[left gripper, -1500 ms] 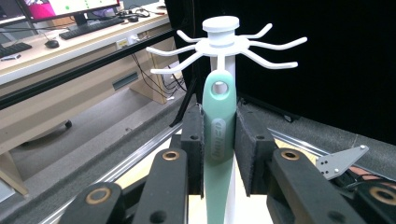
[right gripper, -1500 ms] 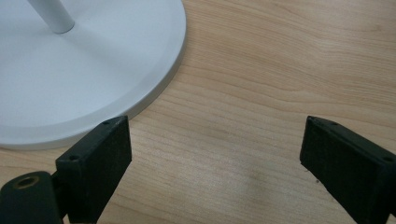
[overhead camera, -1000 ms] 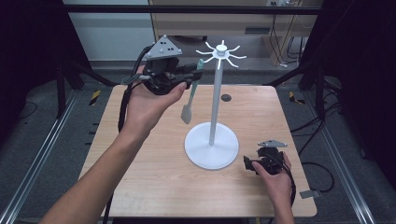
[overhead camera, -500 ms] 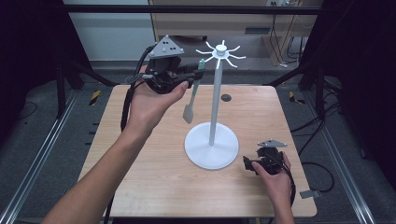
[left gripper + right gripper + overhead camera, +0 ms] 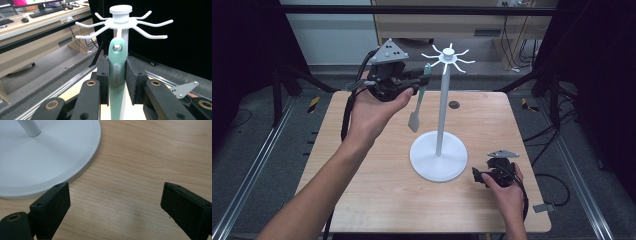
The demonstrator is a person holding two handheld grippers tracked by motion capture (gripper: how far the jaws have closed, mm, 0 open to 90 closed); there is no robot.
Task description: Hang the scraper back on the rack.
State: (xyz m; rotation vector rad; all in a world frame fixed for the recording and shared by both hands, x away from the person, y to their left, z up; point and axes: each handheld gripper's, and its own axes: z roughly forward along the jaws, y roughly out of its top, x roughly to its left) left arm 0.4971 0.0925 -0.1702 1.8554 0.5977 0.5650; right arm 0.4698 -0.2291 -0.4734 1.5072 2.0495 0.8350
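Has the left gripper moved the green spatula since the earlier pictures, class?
No. The left gripper holds the green spatula at the same spot beside the white stand, its handle top just under the hooks.

The wooden table (image 5: 377, 200) lies under the left gripper (image 5: 422, 78). A small dark round mark (image 5: 454, 105) on its top sits below and to the right of that gripper. To the gripper's left, a desk (image 5: 37, 22) carries a keyboard (image 5: 47, 11) and a mouse (image 5: 24, 20). Yellow-black tape (image 5: 313, 103) marks the floor on the same side.
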